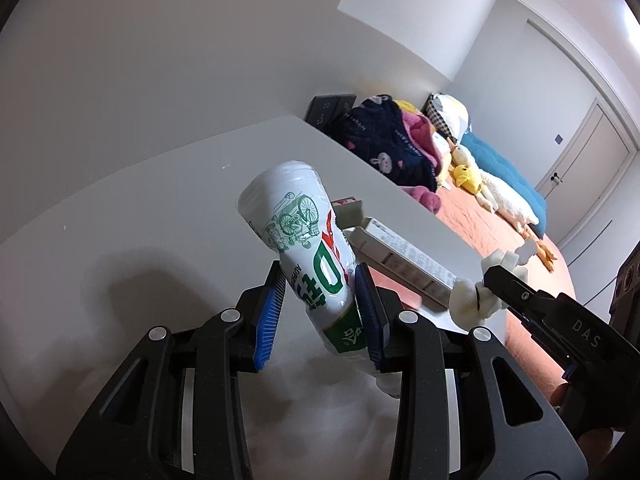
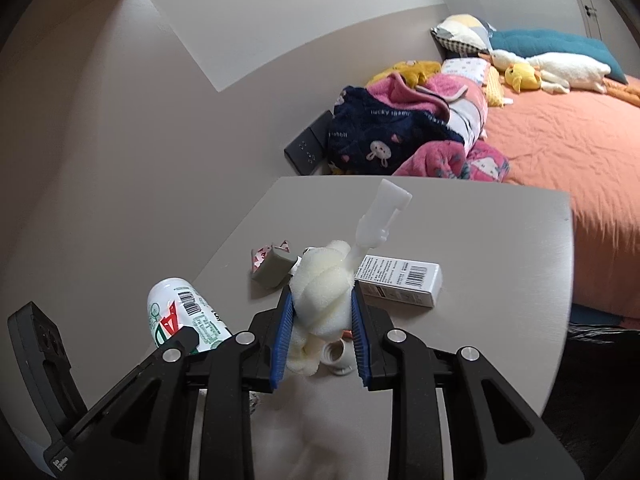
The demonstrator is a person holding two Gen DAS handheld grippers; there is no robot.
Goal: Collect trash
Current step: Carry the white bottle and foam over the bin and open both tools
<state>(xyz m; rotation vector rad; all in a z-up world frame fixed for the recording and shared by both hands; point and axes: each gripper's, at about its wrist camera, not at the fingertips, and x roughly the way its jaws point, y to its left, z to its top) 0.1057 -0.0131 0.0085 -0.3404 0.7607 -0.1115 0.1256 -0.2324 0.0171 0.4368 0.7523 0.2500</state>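
A: Which step is in hand now?

B: I judge it is the carrying step. The left gripper [image 1: 320, 300] is closed on a bottle [image 1: 304, 240], white with green and red print, held tilted above the table [image 1: 120, 200]. The right gripper [image 2: 320, 320] is closed on a foam wad [image 2: 324, 292], also lifted, over the middle of the table.

A: What does the next move call for?

B: Probably a bin or bag, but I see none clearly in either view. Both claws are full, so they must drop these things before taking more.

A: What trash remains?

B: A white box [image 2: 400, 282] lies just beyond the wad, toward the table's right edge. A small grey carton [image 2: 272, 268] with a red and white flap lies toward the left edge. A small white cap-like piece [image 2: 338, 356] sits under the right gripper.

A: Any writing?

B: The bottle shows big letters "AD" and a barcode; the green characters I cannot read. The box has a barcode and small text, too small. The right gripper's arm reads "DAS". The dark blanket [image 2: 380, 136] on the bed [image 2: 560, 140] says "lucky rabbit".
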